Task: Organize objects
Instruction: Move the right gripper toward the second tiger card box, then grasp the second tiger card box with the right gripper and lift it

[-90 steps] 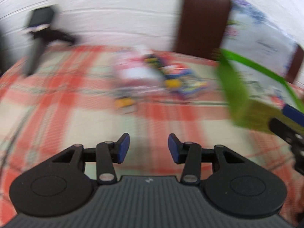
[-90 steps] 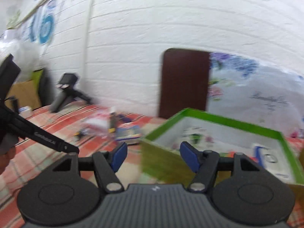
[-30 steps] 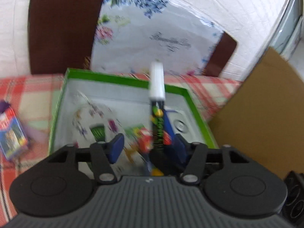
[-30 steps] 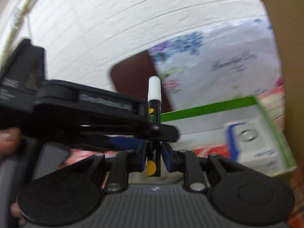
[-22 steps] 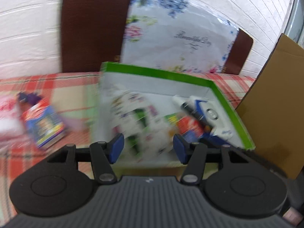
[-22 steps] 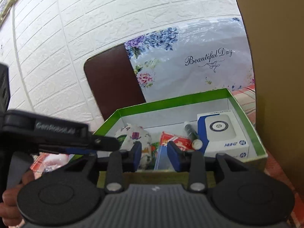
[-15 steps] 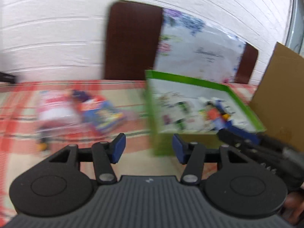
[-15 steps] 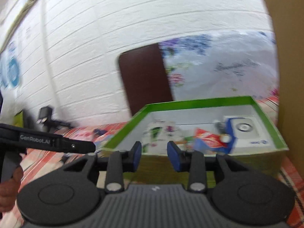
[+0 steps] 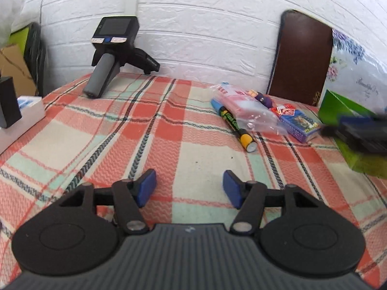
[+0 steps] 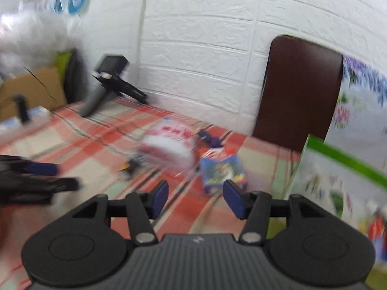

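My left gripper is open and empty, low over the plaid tablecloth. Ahead to the right lie a black marker with a blue cap, a clear bag with pink contents, a small purple toy and a blue card box. The green box stands at the right edge. My right gripper is open and empty; its view is blurred, with the card box just ahead and the pink bag beyond. The green box is on its right.
A spare black handheld gripper stands at the back left by the white brick wall. A white box with a black block sits at the left edge. A brown chair back rises behind the table. My right gripper shows blurred at the right.
The right gripper let the white-capped marker go into the green box. Both grippers have swung left, away from the box, and now face the loose items on the cloth.
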